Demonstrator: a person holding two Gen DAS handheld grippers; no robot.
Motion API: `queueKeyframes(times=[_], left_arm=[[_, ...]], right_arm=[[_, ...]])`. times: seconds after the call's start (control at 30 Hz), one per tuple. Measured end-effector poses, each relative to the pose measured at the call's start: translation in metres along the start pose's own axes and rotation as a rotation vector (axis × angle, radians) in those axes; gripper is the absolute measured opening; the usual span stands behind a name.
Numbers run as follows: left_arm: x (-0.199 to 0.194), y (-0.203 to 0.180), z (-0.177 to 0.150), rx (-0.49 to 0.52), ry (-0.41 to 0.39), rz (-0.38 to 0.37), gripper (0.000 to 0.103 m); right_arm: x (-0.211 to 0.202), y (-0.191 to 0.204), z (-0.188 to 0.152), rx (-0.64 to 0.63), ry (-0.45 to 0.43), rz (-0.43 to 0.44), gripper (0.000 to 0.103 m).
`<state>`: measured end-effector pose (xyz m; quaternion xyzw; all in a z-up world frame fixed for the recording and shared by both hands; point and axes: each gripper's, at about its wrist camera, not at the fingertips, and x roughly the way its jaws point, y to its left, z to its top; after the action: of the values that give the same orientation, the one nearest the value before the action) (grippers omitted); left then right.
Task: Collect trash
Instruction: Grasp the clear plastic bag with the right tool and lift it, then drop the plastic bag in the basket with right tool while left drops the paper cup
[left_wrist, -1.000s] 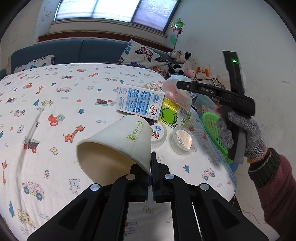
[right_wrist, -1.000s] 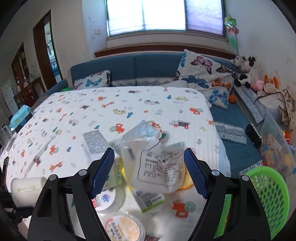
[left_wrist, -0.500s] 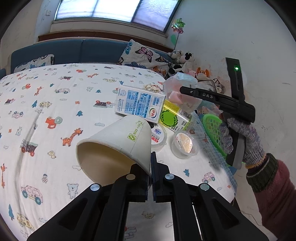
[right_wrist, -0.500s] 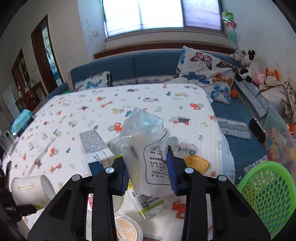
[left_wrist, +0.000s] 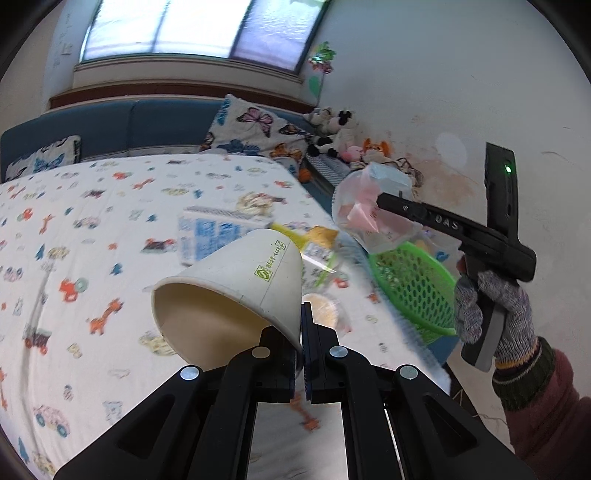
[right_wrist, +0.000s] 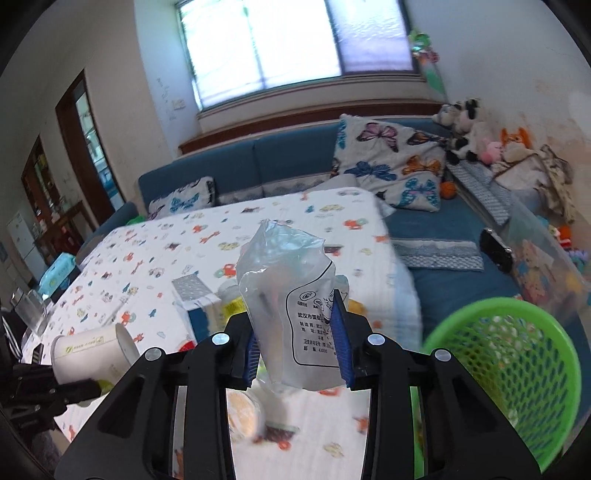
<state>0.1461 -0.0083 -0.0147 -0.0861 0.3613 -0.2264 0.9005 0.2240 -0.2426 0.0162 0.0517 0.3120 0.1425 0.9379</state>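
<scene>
Left gripper (left_wrist: 300, 343) fingers pinched shut on the white paper cup (left_wrist: 236, 291) wall. Right gripper (right_wrist: 297, 338) fingers clamped on the clear crinkled plastic bag (right_wrist: 288, 302), lifted off the worktop (right_wrist: 155, 251), near the green mesh basket (right_wrist: 517, 354). Risk: the slick film slips free short of the basket rim, or the cup rim-pinch twists loose.

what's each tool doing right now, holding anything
Left tool: closed on the rim of a paper cup.
Right tool: closed on a clear plastic bag.
</scene>
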Motion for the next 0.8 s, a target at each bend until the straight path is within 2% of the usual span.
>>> queueKeyframes(times=[0.3,0.57,0.63,0.8], left_arm=[[0.025,-0.048,0.016,0.085,0.023,-0.077,0.003],[0.047,-0.093,0.03,0.157,0.048,-0.135,0.003],[0.056,-0.105,0.034,0.177,0.059,-0.144,0.003],[0.078,-0.135,0.04,0.226,0.088,-0.163,0.003]], right_arm=[[-0.049,-0.063,-0.029,0.075,0.002,-0.141,0.035],[-0.076,-0.116,-0.059,0.146,0.026,-0.245,0.037],[-0.08,-0.127,-0.068,0.159,0.032,-0.267,0.04],[-0.088,-0.148,-0.082,0.202,0.038,-0.287,0.057]])
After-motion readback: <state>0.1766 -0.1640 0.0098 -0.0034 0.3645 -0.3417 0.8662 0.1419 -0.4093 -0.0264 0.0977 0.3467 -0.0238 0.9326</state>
